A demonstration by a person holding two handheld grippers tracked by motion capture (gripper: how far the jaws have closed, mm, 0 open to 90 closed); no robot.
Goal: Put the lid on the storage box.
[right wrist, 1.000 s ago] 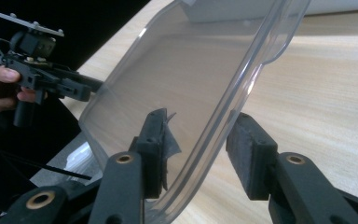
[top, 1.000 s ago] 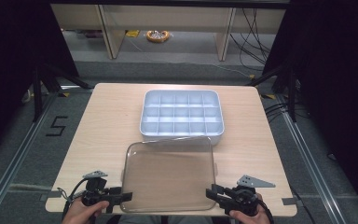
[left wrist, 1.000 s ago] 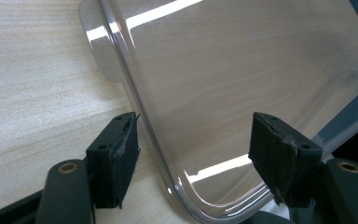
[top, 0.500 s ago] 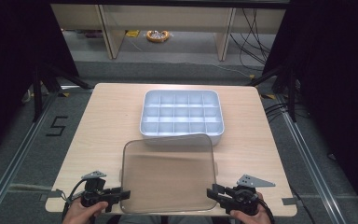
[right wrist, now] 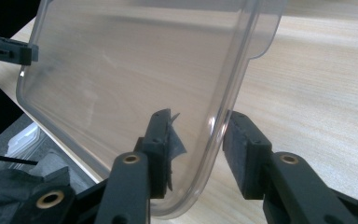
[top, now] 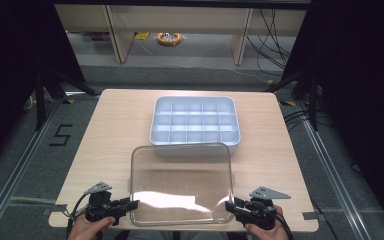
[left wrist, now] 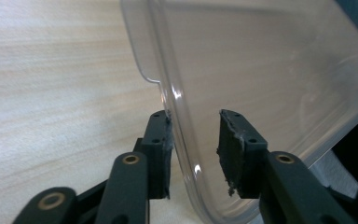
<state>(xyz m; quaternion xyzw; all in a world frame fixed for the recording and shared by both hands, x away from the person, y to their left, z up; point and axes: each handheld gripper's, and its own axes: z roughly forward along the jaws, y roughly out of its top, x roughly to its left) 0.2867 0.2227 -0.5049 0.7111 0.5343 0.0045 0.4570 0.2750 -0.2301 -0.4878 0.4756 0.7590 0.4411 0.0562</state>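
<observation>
The clear lid (top: 181,184) hangs between the left gripper (top: 129,205) and right gripper (top: 229,205); each one grips a side rim, the left jaws having just closed on it.

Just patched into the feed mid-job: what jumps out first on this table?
A clear plastic lid dominates the near edge of the wooden table, gripped at its two near corners by the left gripper and the right gripper, whose jaws have just been closing on its rim. Just beyond it, mid-table, sits a pale blue compartment tray with empty cells.
</observation>
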